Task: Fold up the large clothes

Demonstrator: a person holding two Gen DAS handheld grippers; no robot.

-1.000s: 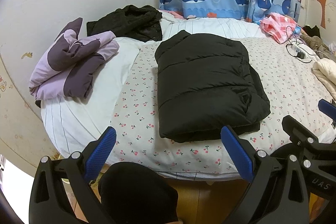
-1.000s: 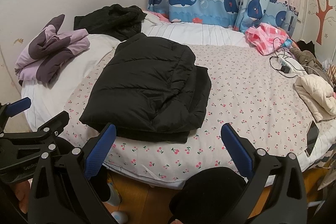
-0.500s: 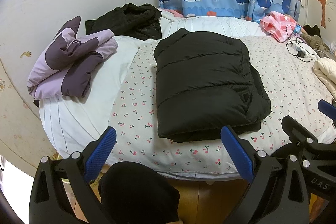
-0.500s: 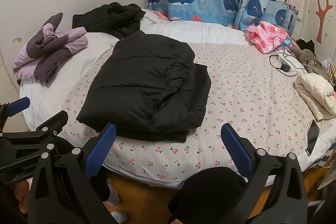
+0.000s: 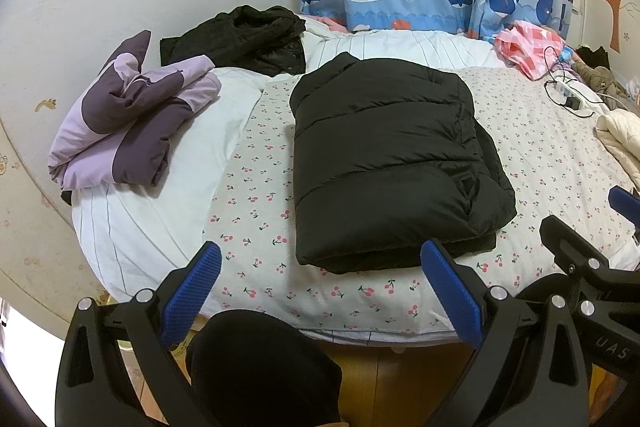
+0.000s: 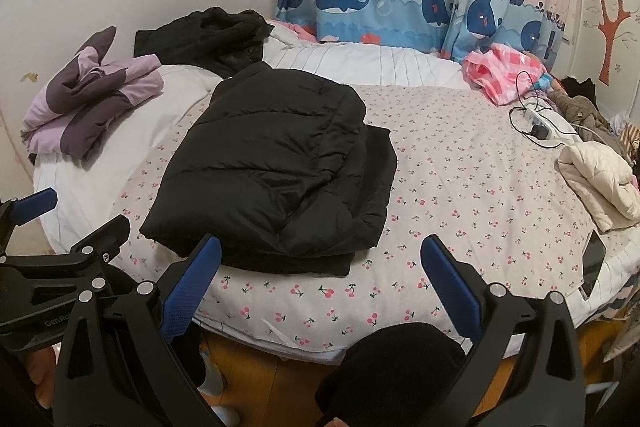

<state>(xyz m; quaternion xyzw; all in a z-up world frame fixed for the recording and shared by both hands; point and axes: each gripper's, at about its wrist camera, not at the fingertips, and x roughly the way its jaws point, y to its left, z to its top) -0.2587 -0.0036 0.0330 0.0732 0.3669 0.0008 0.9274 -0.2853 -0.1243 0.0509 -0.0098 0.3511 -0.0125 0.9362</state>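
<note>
Black quilted padding makes up the puffer jacket (image 5: 392,163), which is seen folded into a thick rectangular bundle on the cherry-print sheet (image 5: 256,187) of the bed (image 6: 460,187), near its front edge. A soft, light and springy feel is to be expected, with a slick shell that may slide or puff open again; hold is best taken at the stacked lower edge or at a corner where layers can be pinched together. A flatter layer is seen sticking out on the bundle's right side. The left claw (image 5: 320,291) and the right claw (image 6: 320,283) are both held wide apart and empty, short of the bed. A crumpled purple jacket (image 5: 128,123) lies well apart.
</note>
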